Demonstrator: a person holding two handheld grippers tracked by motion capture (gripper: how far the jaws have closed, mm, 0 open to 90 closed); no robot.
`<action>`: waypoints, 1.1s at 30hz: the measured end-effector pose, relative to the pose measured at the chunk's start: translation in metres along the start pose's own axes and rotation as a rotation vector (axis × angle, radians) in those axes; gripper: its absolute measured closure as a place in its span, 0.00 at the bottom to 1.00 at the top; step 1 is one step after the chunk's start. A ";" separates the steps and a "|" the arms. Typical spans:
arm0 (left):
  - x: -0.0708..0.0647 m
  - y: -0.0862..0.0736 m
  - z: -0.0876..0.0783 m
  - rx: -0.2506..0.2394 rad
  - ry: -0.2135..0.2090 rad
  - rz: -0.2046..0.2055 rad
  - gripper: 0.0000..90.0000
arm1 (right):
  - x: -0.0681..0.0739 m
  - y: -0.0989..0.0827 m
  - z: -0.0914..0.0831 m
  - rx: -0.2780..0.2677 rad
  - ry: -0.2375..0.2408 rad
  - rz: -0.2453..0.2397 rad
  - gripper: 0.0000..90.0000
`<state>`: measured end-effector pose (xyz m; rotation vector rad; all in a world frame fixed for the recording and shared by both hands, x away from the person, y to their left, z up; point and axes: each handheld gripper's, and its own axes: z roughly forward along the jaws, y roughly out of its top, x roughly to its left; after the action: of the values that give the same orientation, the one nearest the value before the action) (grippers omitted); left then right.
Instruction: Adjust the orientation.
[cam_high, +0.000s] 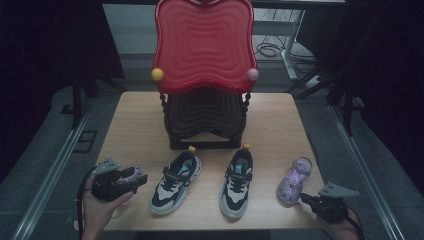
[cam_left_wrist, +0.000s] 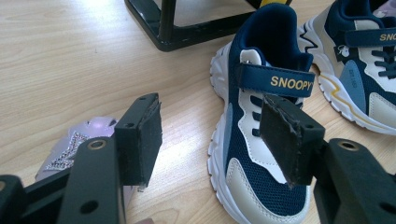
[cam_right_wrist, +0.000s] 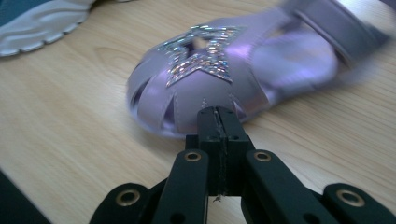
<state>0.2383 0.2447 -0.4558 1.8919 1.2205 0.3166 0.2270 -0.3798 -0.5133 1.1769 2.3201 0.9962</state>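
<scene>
A lilac sandal (cam_high: 295, 180) with a glitter star (cam_right_wrist: 205, 60) lies at the table's front right. My right gripper (cam_high: 305, 198) is shut and holds nothing. Its joined pads (cam_right_wrist: 218, 122) point at the sandal's toe, very close to it; contact is unclear. At the front left, my left gripper (cam_high: 139, 179) stands open and low over the table. A second lilac sandal (cam_high: 131, 174) lies beside it, outside its left jaw (cam_left_wrist: 70, 151). Past its open pads (cam_left_wrist: 140, 135) lies a navy-and-white sneaker (cam_left_wrist: 261, 154), apart from them.
Two navy-and-white sneakers (cam_high: 176, 182) (cam_high: 237, 182) lie side by side at the front middle. Behind them stands a black shoe rack (cam_high: 202, 120) with a red wavy top shelf (cam_high: 204, 42). The wooden table (cam_high: 135, 125) has bare room left and right of the rack.
</scene>
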 end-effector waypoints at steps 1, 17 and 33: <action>0.000 0.000 0.001 0.008 -0.003 0.001 0.43 | 0.006 0.004 0.004 0.005 0.012 -0.018 0.99; -0.001 -0.001 0.005 0.037 -0.009 0.006 0.42 | 0.027 0.020 0.020 -0.001 -0.024 -0.065 0.99; -0.002 -0.003 0.009 0.068 -0.017 0.016 0.41 | 0.043 0.035 0.038 -0.013 -0.087 -0.074 0.99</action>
<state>0.2407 0.2392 -0.4627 1.9596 1.2185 0.2702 0.2431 -0.3145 -0.5136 1.0981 2.2681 0.9144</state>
